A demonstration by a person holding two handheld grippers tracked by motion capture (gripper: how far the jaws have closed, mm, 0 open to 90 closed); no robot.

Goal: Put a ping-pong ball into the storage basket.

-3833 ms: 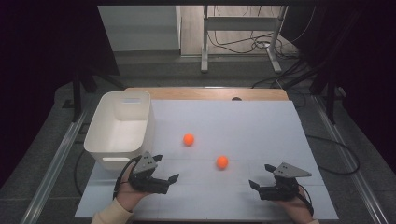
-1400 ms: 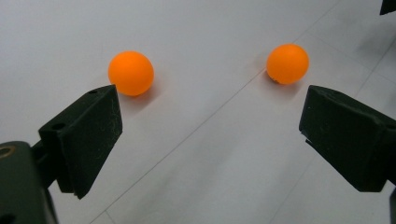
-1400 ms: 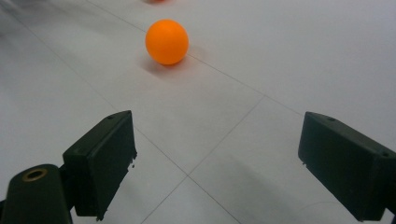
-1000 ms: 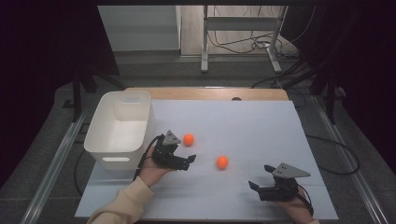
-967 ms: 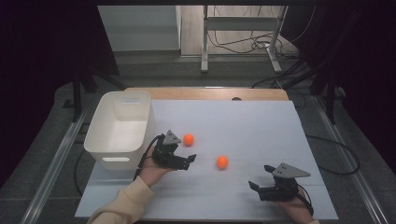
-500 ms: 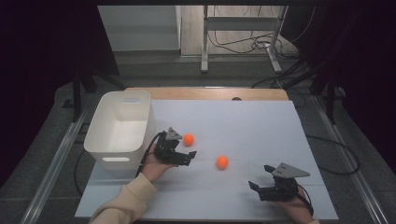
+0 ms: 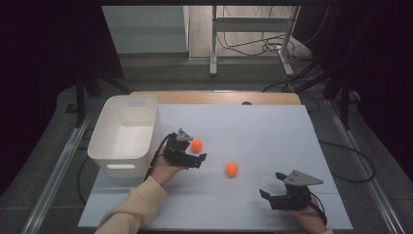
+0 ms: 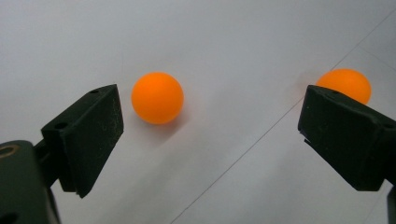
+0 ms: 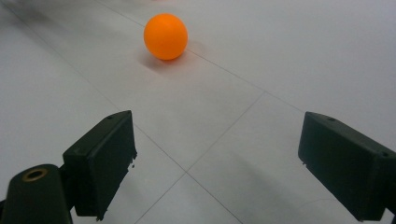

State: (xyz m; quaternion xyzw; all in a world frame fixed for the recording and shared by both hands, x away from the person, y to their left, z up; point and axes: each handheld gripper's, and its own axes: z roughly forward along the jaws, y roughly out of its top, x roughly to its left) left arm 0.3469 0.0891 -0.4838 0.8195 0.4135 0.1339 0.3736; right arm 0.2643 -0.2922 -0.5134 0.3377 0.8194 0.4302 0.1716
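Note:
Two orange balls lie on the white mat. The nearer-left ball [image 7: 197, 145] [image 8: 157, 97] sits just ahead of my left gripper [image 7: 198, 154] [image 8: 210, 109], close to its left jaw and not between the jaws. This gripper is open and holds nothing. The other ball [image 7: 232, 169] [image 8: 344, 85] [image 9: 166, 36] lies mid-mat, partly hidden behind the right jaw in the left gripper view. My right gripper [image 7: 272, 185] [image 9: 215, 133] rests at the front right, open and empty, pointing toward that ball from a distance.
A white plastic bin [image 7: 101, 132] stands at the left edge of the mat [image 7: 253, 126], right beside the left hand. A cream sleeve [image 7: 131, 209] comes in from the bottom. Table legs and cables lie beyond the far edge.
The left gripper has travelled from the front left up to the left ball, creeping slightly closer in the last second. The right gripper and both balls have stayed put.

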